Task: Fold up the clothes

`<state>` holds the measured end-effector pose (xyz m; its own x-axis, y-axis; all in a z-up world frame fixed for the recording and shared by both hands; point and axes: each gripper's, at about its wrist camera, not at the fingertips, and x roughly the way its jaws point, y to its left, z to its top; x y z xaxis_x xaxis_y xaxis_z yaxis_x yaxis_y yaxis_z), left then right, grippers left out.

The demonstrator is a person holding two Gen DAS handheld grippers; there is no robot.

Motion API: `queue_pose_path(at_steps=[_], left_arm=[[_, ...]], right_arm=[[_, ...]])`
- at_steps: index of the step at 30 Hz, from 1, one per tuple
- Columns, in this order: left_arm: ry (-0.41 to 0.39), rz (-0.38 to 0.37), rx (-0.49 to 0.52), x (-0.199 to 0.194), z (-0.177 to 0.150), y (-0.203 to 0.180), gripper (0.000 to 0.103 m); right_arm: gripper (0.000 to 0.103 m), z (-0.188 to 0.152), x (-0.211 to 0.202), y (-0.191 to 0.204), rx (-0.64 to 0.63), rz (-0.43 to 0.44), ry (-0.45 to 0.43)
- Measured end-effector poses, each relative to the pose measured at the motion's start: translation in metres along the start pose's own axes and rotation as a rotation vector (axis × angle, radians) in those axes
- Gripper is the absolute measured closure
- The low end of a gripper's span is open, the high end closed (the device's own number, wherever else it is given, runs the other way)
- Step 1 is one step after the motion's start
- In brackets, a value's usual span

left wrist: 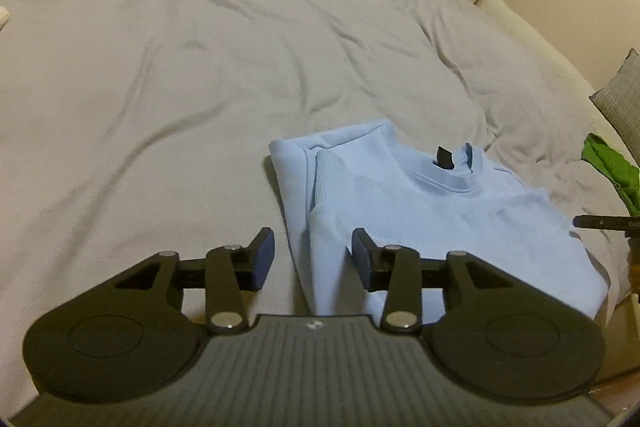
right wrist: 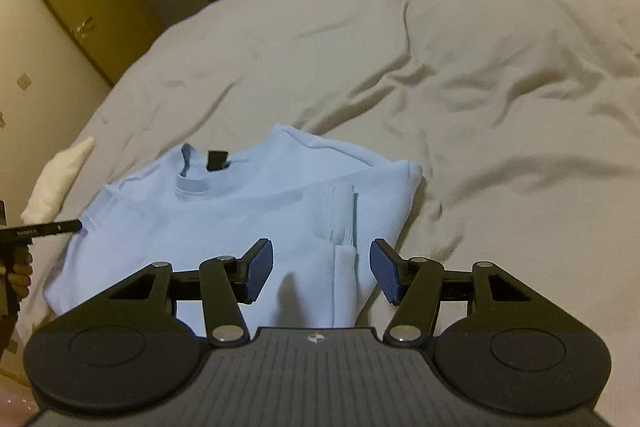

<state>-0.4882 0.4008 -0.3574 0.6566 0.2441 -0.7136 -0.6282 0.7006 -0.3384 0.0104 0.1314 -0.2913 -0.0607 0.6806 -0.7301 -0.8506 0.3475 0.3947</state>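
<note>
Ahead of both grippers, beyond the folded light-blue sweatshirt, the grey duvet lies open. A green garment sits right of the right gripper; a white cloth lies to its left.

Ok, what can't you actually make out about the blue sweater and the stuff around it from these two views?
- Light blue sweater: its near hem is covered by the left tongs in the left wrist view and by the right tongs in the right.
- Sleeves: folded in, so their full length is hidden.
- Black neck label: too small to read.
- Green cloth: cut off by the left view's right edge.
- White item: unclear what it is.
</note>
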Motion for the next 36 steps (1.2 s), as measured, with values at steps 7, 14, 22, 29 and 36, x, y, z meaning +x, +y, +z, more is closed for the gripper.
queue_pose_path(at_steps=[7, 14, 22, 29, 36], left_arm=[[0.048, 0.002, 0.049, 0.014, -0.007, -0.003, 0.065], [0.041, 0.009, 0.097, 0.010, -0.010, -0.007, 0.063], [-0.043, 0.060, 0.305, -0.011, -0.018, -0.040, 0.099], [-0.250, 0.147, 0.409, -0.024, 0.006, -0.061, 0.098], [-0.249, 0.191, 0.365, 0.030, 0.038, -0.054, 0.098]], right_arm=[[0.061, -0.004, 0.041, -0.005, 0.030, -0.002, 0.095], [0.058, -0.007, 0.040, -0.010, 0.077, 0.024, 0.113], [0.096, -0.007, -0.005, 0.054, -0.240, -0.135, -0.012], [0.098, 0.021, -0.022, 0.076, -0.347, -0.228, -0.195], [0.098, 0.040, 0.052, 0.047, -0.278, -0.300, -0.142]])
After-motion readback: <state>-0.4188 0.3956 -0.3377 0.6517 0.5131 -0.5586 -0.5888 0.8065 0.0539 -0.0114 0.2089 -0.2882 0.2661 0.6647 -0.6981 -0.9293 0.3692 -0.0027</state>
